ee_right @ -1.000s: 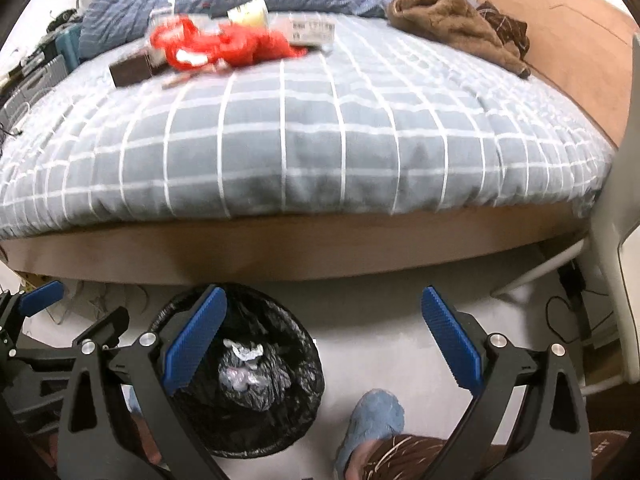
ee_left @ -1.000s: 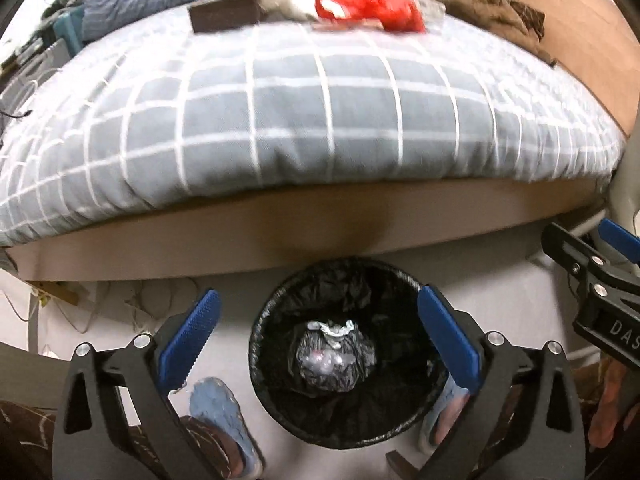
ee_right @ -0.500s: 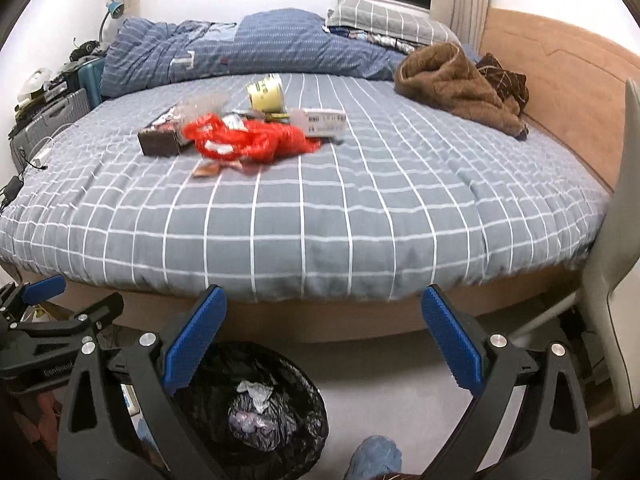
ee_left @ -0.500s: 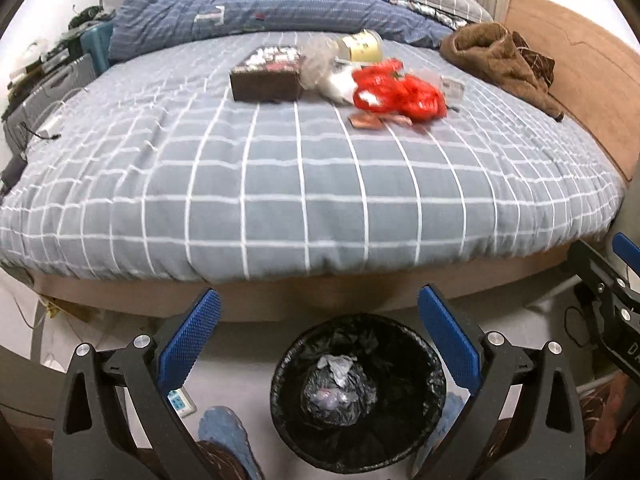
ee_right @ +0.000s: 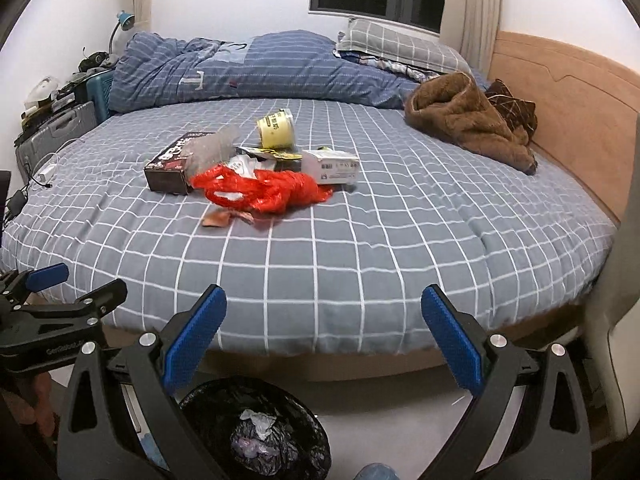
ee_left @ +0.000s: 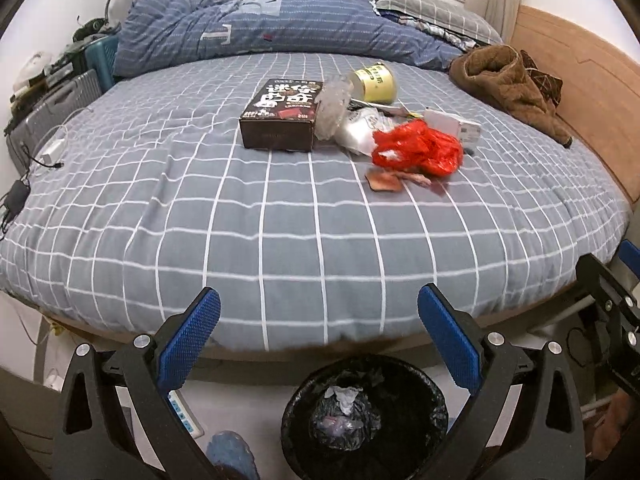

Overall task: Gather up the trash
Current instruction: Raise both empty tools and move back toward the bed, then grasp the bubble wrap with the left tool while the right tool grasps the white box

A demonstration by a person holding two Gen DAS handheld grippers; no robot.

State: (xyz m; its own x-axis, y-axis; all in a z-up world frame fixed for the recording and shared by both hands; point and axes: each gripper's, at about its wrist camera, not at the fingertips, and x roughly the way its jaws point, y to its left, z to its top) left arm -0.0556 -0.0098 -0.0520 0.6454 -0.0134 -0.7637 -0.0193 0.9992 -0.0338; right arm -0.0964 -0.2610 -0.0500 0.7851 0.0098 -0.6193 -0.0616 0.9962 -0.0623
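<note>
Here, in the left wrist view, the left gripper (ee_left: pixel 318 334) hangs with jaws wide apart and empty, just above the black-lined trash bin (ee_left: pixel 366 414) at the foot of the bed (ee_left: pixel 280 220); the trash pile, red plastic bag (ee_left: pixel 418 152) beside dark box (ee_left: pixel 282 114), lies well beyond the bin. In the right wrist view, the right gripper (ee_right: pixel 322 336) is likewise spread and empty, the bin (ee_right: pixel 256 430) below its left finger.

Both grippers are held side by side with fingers spread wide and nothing between them, the left gripper (ee_left: pixel 319 322) just left of the right gripper (ee_right: pixel 324 322), each pointing forward and slightly downward.
</note>
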